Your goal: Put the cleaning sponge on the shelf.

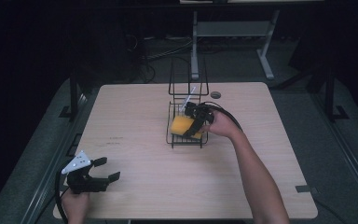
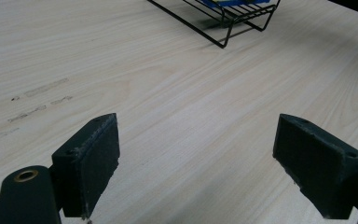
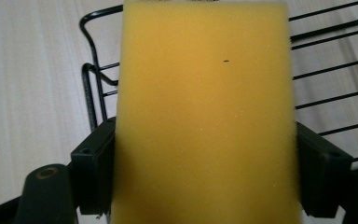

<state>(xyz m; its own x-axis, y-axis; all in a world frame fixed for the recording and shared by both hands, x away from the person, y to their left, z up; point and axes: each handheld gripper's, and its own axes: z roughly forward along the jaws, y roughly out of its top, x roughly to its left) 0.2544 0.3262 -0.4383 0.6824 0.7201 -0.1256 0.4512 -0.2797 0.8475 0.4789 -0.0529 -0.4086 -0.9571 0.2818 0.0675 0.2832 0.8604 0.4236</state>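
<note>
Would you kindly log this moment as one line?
right gripper: shut on yellow foam sponge, over black wire rack | left gripper: open, idle

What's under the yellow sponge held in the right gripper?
The black wire rack lies beneath the yellow sponge, with the wooden table under it. The sponge covers the rack's middle, so anything there is hidden.

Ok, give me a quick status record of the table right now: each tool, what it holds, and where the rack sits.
Left tool: open, jaws wide apart, near the table's front left corner, holding nothing.
Right tool: shut on the yellow rectangular foam sponge, over the rack.
Black wire rack: near the middle of the pale wooden table, tall back frame on its far side.
Sponge position: over the rack's lower tray; contact with the wires cannot be told.
Table marks: faint dark smudges left of centre.
</note>
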